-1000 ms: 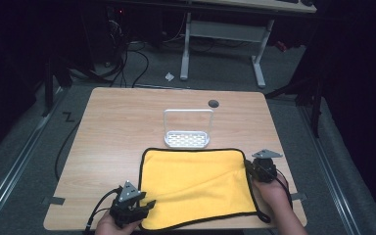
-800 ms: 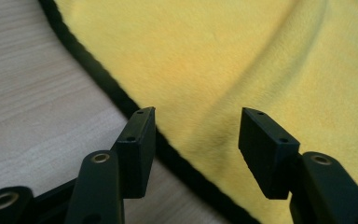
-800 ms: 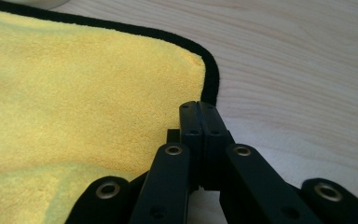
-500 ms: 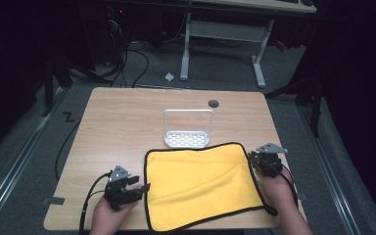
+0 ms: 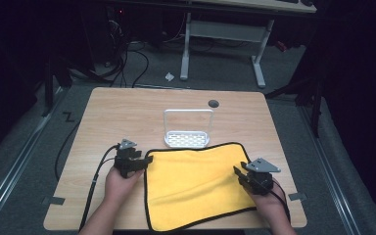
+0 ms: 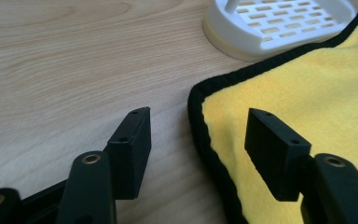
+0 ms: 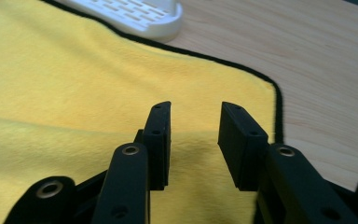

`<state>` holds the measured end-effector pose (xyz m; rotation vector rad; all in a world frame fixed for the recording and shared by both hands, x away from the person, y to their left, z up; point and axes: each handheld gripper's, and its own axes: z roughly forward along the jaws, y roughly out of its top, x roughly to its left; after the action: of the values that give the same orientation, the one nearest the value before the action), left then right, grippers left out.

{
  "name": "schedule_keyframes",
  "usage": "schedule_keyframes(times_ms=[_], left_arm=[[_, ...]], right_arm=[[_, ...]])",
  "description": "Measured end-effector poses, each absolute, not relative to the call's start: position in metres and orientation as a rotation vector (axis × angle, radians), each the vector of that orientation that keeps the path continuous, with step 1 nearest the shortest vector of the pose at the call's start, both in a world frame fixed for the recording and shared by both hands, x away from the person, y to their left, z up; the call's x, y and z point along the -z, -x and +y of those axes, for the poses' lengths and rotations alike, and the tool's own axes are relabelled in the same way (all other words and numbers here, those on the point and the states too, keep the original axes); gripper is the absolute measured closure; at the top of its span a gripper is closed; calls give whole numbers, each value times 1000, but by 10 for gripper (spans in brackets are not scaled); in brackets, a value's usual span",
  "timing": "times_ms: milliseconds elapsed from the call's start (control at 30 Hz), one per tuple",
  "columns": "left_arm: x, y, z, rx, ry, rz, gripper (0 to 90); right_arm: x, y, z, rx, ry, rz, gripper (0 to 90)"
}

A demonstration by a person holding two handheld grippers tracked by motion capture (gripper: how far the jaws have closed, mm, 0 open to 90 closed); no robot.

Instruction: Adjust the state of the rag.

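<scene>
A yellow cloth (image 5: 196, 186) with a black hem lies flat on the near half of the wooden table (image 5: 127, 112). My left gripper (image 5: 144, 161) sits at its far left corner. In the left gripper view that gripper (image 6: 196, 140) is open, its jaws have just been opening, and the cloth's hem (image 6: 200, 116) runs between them untouched. My right gripper (image 5: 239, 172) hovers over the cloth's right side. In the right gripper view it (image 7: 193, 140) is open above the cloth (image 7: 74, 84), its jaws have just been opening, and nothing is pinched.
A white slotted dish with a wire hoop (image 5: 187, 132) stands just beyond the cloth's far edge, touching it. A round grommet hole (image 5: 213, 103) sits near the table's far edge. Cables trail from both grippers off the near edge.
My left gripper slid from the cloth's near left corner up along its left edge to the far left corner. My right gripper drew back a little toward the person, and its jaws opened.
</scene>
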<state>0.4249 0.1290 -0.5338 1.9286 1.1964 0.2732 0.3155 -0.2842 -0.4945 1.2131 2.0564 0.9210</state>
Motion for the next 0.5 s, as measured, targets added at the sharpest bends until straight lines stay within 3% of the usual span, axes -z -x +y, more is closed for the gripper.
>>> schedule_keyframes(times_ms=[167,433,500], left_arm=[[535,-435,123,-237,-1899,1208,518],[538,-434,119,-208,-1912,1151,838],[539,-434,121,-200,-1898,1140,850]], right_arm=[[498,-305,-264,-924,-1147,2105,586],[502,-299,-234,-965,-1082,2166,534],[502,-299,-227,-984,-1074,2179,524]])
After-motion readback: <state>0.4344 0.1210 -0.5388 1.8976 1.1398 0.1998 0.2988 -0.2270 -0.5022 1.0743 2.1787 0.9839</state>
